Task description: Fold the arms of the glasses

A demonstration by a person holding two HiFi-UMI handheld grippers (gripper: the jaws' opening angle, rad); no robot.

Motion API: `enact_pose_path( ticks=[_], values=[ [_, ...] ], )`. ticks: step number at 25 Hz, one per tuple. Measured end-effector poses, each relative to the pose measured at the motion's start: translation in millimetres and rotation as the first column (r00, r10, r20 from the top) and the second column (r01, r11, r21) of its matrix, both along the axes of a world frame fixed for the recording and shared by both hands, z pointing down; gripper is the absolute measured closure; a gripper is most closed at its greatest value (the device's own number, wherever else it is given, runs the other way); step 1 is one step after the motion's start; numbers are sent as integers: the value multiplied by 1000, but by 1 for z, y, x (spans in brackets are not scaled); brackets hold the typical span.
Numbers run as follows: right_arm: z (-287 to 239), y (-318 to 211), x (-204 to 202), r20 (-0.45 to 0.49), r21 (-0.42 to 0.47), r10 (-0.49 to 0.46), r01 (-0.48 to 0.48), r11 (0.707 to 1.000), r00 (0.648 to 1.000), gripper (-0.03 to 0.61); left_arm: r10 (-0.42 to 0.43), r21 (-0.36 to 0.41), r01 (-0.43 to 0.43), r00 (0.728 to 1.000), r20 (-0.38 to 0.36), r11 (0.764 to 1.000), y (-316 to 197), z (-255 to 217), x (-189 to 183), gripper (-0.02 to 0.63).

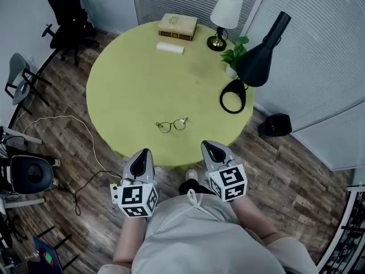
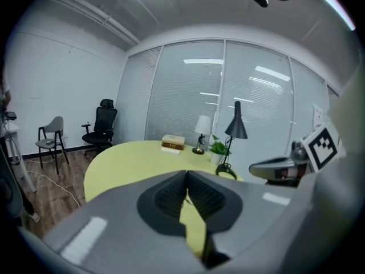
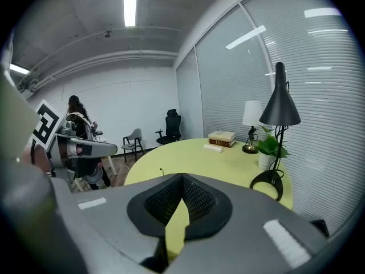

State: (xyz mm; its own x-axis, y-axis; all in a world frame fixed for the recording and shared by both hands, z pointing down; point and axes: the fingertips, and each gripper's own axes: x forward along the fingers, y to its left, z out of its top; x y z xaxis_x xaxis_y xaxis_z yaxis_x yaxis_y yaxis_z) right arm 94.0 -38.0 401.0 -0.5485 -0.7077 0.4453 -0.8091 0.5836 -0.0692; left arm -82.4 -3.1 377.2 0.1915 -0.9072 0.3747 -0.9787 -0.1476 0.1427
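Close under the camera, the left gripper (image 1: 145, 152) and the right gripper (image 1: 206, 146) hang before the table (image 1: 131, 79), each with fingers pressed together on nothing. Glasses (image 1: 172, 125) lie near the table's near edge, apart from both. I judge that a careless push can slide the thin frame off this edge, and a hard squeeze can bend it.

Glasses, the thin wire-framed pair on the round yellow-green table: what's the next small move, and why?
Probably advance both grippers toward the thin wire-framed glasses. They lie untouched near the round yellow-green table's near edge, while the left gripper and right gripper hang short of it, jaws together, empty.
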Motion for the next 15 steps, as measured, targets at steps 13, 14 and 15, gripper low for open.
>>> enact_pose_path(
  ticks=[13, 14, 15],
  values=[
    [36, -106, 8, -38, -94, -151, 147, 985, 988, 578, -139, -99, 137, 990, -13, 986, -84, 36, 7, 607],
    [41, -107, 6, -41, -107, -155, 149, 983, 987, 578, -136, -108, 134, 991, -13, 985, -86, 39, 6, 607],
    [45, -108, 5, -46, -120, -157, 150, 981, 987, 580, -131, -114, 129, 991, -14, 985, -89, 43, 5, 607]
  ],
)
